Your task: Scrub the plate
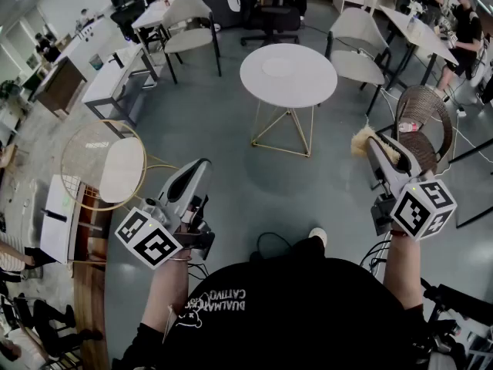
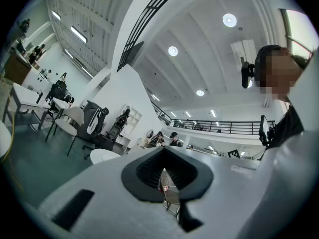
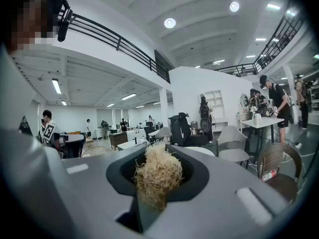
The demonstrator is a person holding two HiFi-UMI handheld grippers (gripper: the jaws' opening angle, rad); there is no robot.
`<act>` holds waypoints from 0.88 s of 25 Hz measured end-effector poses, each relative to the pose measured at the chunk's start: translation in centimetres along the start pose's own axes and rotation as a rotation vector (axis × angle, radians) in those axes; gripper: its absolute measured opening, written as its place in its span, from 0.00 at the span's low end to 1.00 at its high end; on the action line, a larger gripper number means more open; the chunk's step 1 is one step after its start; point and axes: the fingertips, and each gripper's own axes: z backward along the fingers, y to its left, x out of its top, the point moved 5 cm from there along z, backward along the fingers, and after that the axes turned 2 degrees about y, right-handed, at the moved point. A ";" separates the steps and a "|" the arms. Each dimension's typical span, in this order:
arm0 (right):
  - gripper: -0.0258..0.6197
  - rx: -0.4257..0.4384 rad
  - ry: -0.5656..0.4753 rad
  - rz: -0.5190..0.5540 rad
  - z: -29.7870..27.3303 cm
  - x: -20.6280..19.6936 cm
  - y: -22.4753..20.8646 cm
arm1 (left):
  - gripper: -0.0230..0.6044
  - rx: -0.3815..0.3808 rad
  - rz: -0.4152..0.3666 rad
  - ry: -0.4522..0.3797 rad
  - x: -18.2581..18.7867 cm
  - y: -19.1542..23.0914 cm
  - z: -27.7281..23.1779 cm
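Left gripper (image 1: 200, 168): jaws together, nothing between the pads. It is held out roughly level over the grey floor (image 1: 223, 129), with its marker cube (image 1: 149, 237) near my forearm.

Right gripper (image 1: 375, 149): jaws clamped on a wad of pale, straw-coloured fibre scrubber (image 3: 155, 176). The wad bulges above and in front of the dark pads, and loose strands stick out at the tip. This gripper is also about level, and its marker cube (image 1: 422, 206) sits at my wrist.

Surroundings: a round white table (image 1: 289, 74) stands ahead between the two grippers, well apart from both. A brown wicker chair (image 1: 422, 118) is just beyond the right gripper. I cannot make out a plate in any view.
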 end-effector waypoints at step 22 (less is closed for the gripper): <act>0.18 0.060 0.075 -0.066 -8.3 -0.7 -9.0 | 0.04 0.045 0.004 0.054 -0.9 4.8 -10.1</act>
